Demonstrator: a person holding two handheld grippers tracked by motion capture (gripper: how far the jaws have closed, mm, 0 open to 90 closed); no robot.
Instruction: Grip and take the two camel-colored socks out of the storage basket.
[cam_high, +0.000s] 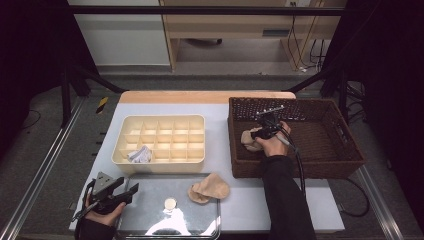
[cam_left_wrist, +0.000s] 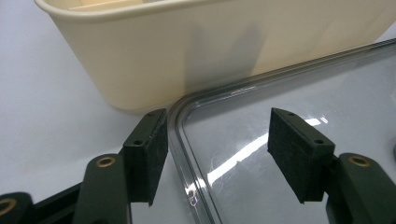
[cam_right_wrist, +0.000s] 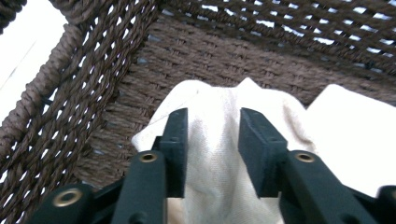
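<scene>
Two hand-held grippers are working here. The right hand-held gripper (cam_high: 260, 134), at the right of the high view, is reaching into the brown wicker basket (cam_high: 350, 150) and bracketing a beige sock (cam_right_wrist: 219, 154) lying in its near left corner; in the right gripper view its jaws are standing partway open around the cloth, with the pads close to it but not clearly pinching yet. The left hand-held gripper (cam_high: 127, 192) is hovering wide open and empty at the lower left, over the corner of a clear lid (cam_left_wrist: 280, 154) beside the cream divided organizer (cam_high: 195, 162). One white bundle (cam_high: 140, 154) is already sitting in a front compartment. Another beige sock (cam_high: 210, 188) is lying on the tabletop (cam_high: 250, 200), so most sorting appears left.
</scene>
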